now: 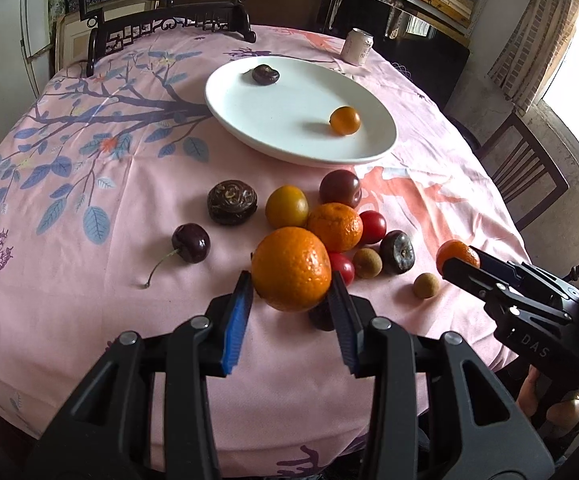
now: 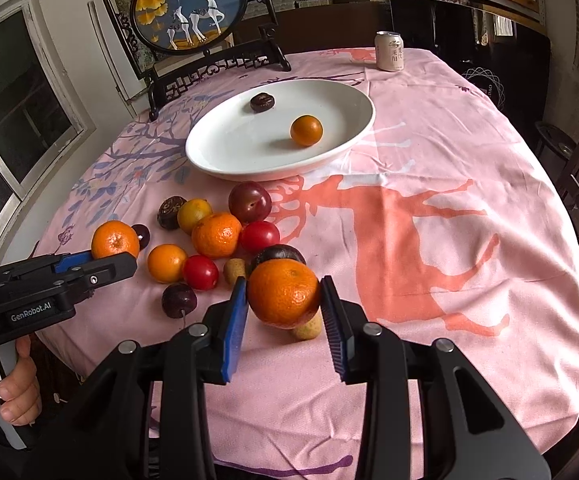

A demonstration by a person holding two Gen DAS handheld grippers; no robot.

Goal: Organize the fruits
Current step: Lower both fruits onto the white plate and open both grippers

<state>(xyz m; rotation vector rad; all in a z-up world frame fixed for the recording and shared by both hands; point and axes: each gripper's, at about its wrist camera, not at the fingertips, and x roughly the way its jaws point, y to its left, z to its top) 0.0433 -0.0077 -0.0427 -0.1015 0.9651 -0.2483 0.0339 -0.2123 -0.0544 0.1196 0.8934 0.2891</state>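
My left gripper (image 1: 291, 282) is shut on a tangerine (image 1: 290, 268), held a little above the cloth; it also shows in the right wrist view (image 2: 115, 241). My right gripper (image 2: 284, 294) is shut on another tangerine (image 2: 283, 293), which shows in the left wrist view (image 1: 456, 255). A white plate (image 1: 273, 120) behind the pile holds a small orange fruit (image 1: 344, 120) and a dark brown fruit (image 1: 265, 75). Loose fruits lie between the plate and the grippers: a tangerine (image 1: 334, 226), a yellow plum (image 1: 286, 206), a dark plum (image 1: 340, 188), a cherry (image 1: 190, 243), red tomatoes (image 1: 372, 227), longans (image 1: 426, 285).
A drink can (image 2: 389, 51) stands at the table's far edge. A framed round deer picture on a dark stand (image 2: 191, 12) is at the back left. A wooden chair (image 1: 525, 168) stands to the right of the table. The pink cloth (image 2: 449, 220) is bare at right.
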